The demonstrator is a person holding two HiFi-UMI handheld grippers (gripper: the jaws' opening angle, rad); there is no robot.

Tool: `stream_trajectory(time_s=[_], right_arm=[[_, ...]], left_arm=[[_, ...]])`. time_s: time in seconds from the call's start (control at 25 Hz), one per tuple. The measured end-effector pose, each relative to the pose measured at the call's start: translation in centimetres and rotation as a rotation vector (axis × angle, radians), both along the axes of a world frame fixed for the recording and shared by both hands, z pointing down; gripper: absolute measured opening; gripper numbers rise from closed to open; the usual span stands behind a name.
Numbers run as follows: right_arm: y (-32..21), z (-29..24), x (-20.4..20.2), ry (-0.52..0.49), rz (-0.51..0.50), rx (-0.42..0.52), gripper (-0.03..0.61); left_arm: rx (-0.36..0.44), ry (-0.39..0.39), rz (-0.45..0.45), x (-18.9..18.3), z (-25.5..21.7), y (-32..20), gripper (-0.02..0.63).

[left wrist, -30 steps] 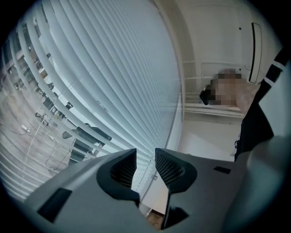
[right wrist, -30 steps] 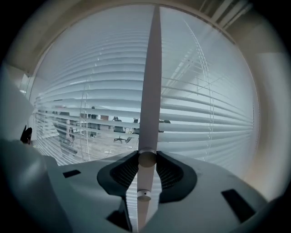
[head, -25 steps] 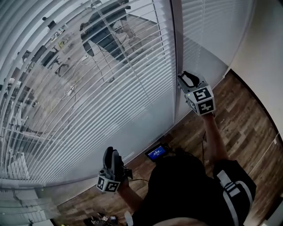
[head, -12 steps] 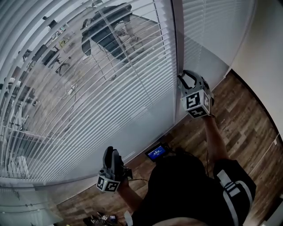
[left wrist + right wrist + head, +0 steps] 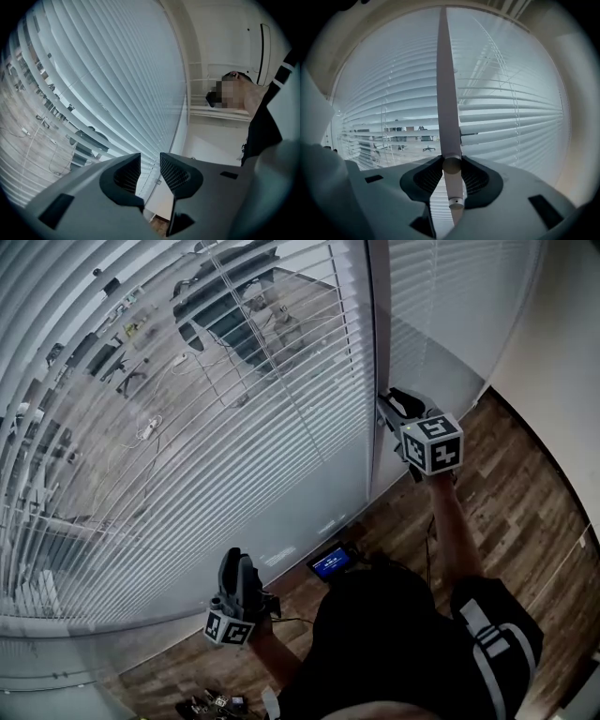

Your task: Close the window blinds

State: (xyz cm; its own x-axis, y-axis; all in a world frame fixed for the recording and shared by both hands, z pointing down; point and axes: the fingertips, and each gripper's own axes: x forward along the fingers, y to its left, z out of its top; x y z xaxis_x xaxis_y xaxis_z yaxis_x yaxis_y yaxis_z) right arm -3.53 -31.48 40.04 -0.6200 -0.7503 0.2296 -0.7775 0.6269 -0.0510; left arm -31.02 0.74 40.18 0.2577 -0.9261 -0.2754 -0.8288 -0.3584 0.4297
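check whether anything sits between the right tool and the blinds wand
Nothing visible does: the wand is gripped in the jaws of the right tool. The left tool is open and empty.

Item, left gripper (image 5: 239, 561): I am carrying a grey moulded body with black mesh-textured pads (image 5: 174, 172) and a white cube of black square markers (image 5: 229, 630) at its near end.
Item, right gripper (image 5: 392, 405): same grey build, matching marker cube (image 5: 433, 443).
Item, clothing: I am wearing a dark top (image 5: 394, 643) with white stripes (image 5: 489, 641) on the right shoulder.
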Motion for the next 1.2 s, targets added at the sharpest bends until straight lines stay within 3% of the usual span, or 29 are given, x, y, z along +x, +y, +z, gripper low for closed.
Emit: stream_trajectory(time_s=[0.08, 0.32, 0.52, 0.64, 1.0, 1.08, 1.2], right_arm=[[0.2, 0.0, -0.1, 0.022, -0.019, 0.033, 0.130], [1.2, -0.5, -0.1, 0.335, 0.023, 0.284, 0.152], [0.9, -0.6, -0.4, 0.428, 0.044, 0.339, 0.132], [0.8, -0.3, -0.2, 0.341, 0.056, 0.257, 0.130], [0.1, 0.2, 0.6, -0.191, -0.011, -0.099, 0.129], [0.2, 0.1, 0.5, -0.198, -0.038, -0.088, 0.130], [0.6, 0.0, 0.4, -0.027, -0.038, 0.040, 0.138]], left_arm=[[0.001, 0.000, 0.002, 0.1, 0.0, 0.0, 0.138], [-0.004, -0.004, 0.000, 0.1, -0.1, 0.0, 0.138], [-0.007, -0.003, -0.006, -0.1, 0.1, -0.1, 0.138], [-0.005, -0.001, -0.014, -0.2, 0.2, 0.0, 0.138], [-0.005, -0.002, -0.009, -0.1, 0.1, -0.1, 0.138], [-0.006, -0.002, -0.008, -0.1, 0.1, -0.2, 0.138], [-0.005, -0.006, -0.006, -0.1, -0.1, -0.2, 0.138]])
